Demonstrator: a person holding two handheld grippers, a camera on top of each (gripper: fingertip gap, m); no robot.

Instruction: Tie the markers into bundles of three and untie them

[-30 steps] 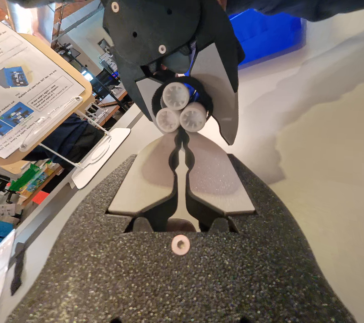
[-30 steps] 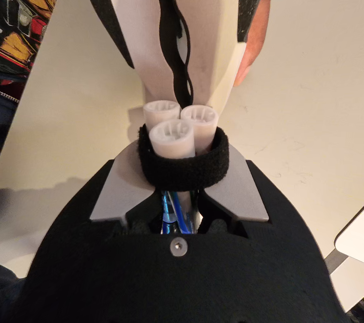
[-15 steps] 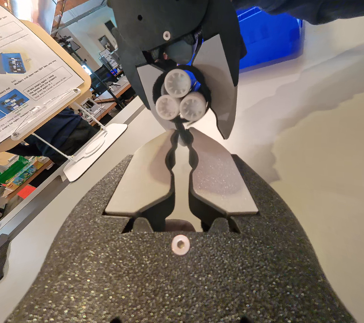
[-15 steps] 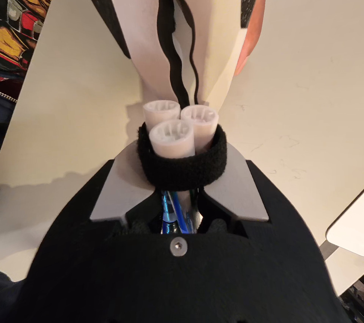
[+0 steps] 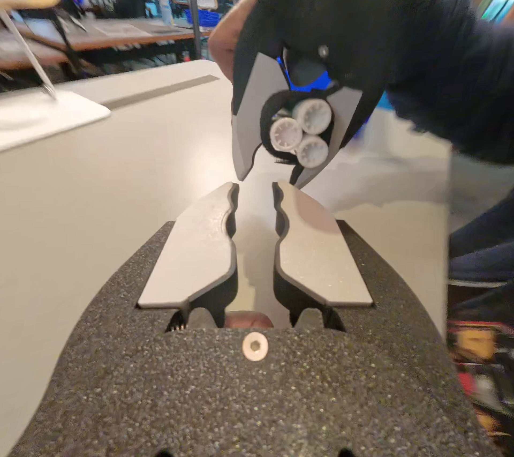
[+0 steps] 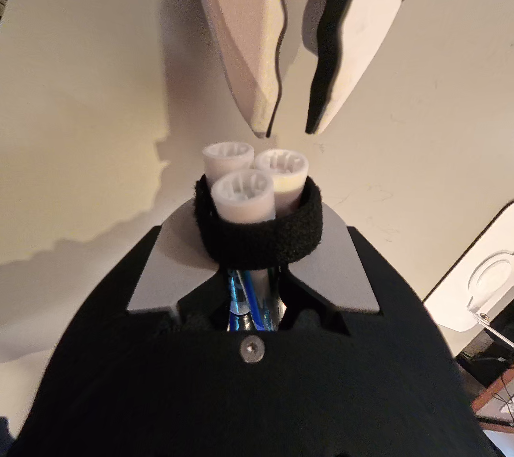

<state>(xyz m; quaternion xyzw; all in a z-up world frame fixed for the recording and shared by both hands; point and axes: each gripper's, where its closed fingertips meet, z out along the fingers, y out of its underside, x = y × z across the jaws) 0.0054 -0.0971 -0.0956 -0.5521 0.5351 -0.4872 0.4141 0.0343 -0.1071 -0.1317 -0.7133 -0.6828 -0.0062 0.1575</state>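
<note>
Left hand-held gripper [image 5: 255, 185] is seen spread and empty just short of the strapped markers [image 6: 254, 187], whose long axis points end-on at it, the bundle being pinched above the bench [image 5: 111, 193] by the right hand-held gripper [image 5: 281, 162].

Two close wrist views facing each other, sharing the marker bundle [image 5: 301, 132] over the table [image 6: 83, 81].
</note>
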